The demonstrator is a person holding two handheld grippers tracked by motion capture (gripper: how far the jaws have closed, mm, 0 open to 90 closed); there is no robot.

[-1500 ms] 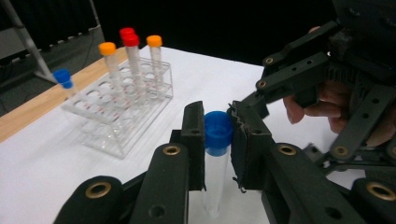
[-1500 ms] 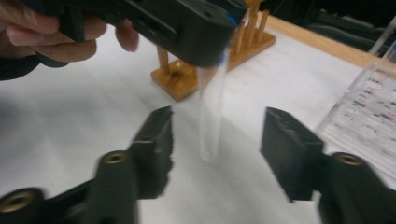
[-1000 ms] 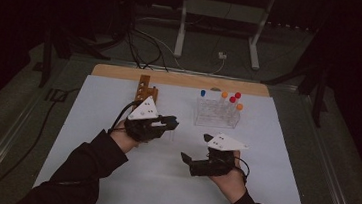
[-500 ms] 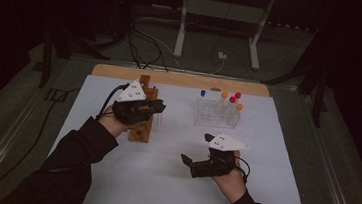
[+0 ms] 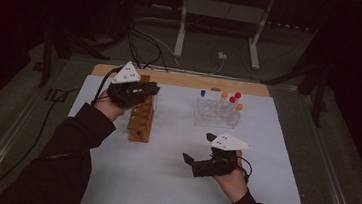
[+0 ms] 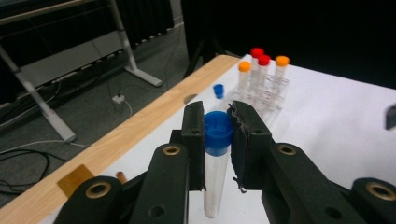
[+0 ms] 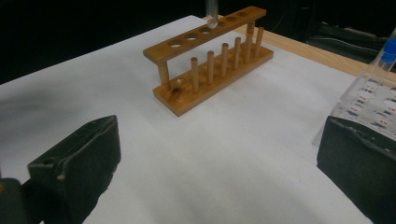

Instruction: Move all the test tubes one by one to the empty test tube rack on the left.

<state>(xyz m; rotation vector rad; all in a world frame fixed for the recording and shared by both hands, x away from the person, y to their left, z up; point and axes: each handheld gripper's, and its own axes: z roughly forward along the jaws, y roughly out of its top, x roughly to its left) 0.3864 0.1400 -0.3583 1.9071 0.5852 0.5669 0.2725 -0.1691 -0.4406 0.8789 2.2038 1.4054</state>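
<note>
My left gripper (image 6: pixel 218 116) is shut on a clear test tube (image 6: pixel 215 182) just under its blue cap (image 6: pixel 218 133), and the tube hangs upright. In the high view the left gripper (image 5: pixel 149 89) hovers over the far end of the wooden tube rack (image 5: pixel 141 124). The tube's lower tip (image 7: pixel 212 14) shows above the rack's far holes (image 7: pixel 212 60) in the right gripper view. My right gripper (image 5: pixel 198 147) rests low at the near right, open, jaws wide apart (image 7: pixel 224 140) with nothing between them.
A clear plastic rack (image 5: pixel 216 115) with several tubes capped red, orange and blue (image 6: pixel 264 63) stands at the back right. A white sheet (image 5: pixel 161 180) covers the table, with a wooden strip (image 5: pixel 186 80) along its far edge. Cables and a metal stand lie beyond.
The left hand has carried the blue-capped tube left and away from me, rising a little, from the table's middle to above the wooden rack. The right gripper has stayed where it was.
</note>
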